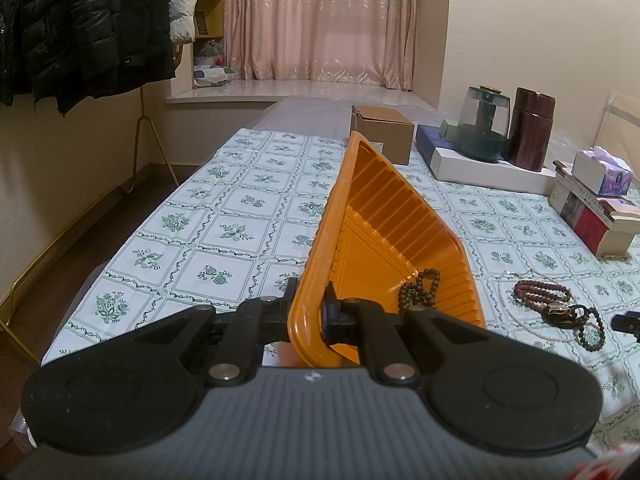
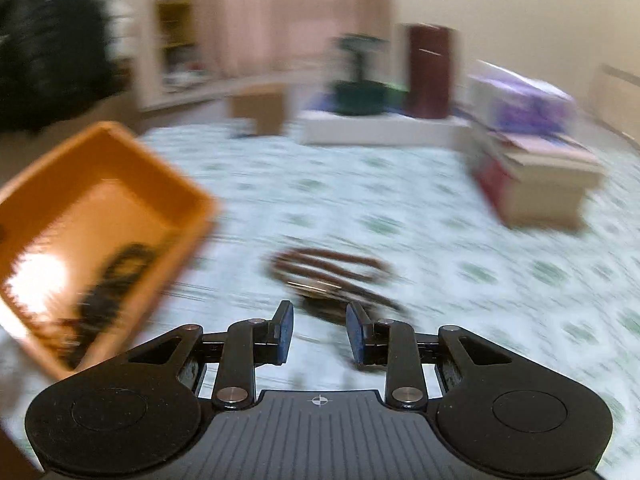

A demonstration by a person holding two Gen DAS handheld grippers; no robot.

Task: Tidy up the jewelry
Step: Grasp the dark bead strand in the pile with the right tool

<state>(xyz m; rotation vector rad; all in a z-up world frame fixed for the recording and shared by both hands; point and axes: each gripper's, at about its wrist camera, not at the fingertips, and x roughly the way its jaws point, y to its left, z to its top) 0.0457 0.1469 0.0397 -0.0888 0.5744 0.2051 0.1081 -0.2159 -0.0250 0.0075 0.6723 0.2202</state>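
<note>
On the floral worktop (image 1: 224, 236), beads (image 2: 332, 272) just ahead of the parted right hand-held gripper (image 2: 320, 334) — limp, light, best pinched mid-strand — while the left hand-held gripper (image 1: 310, 312) clamps the stiff tray (image 1: 384, 224) rim.

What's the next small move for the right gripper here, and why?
Probably ease the right gripper forward and down onto the reddish-brown bead strand on the tablecloth. Its jaws are open and empty, the beads lie just ahead, and the left gripper already tilts the orange tray, which holds one dark bracelet.
</note>
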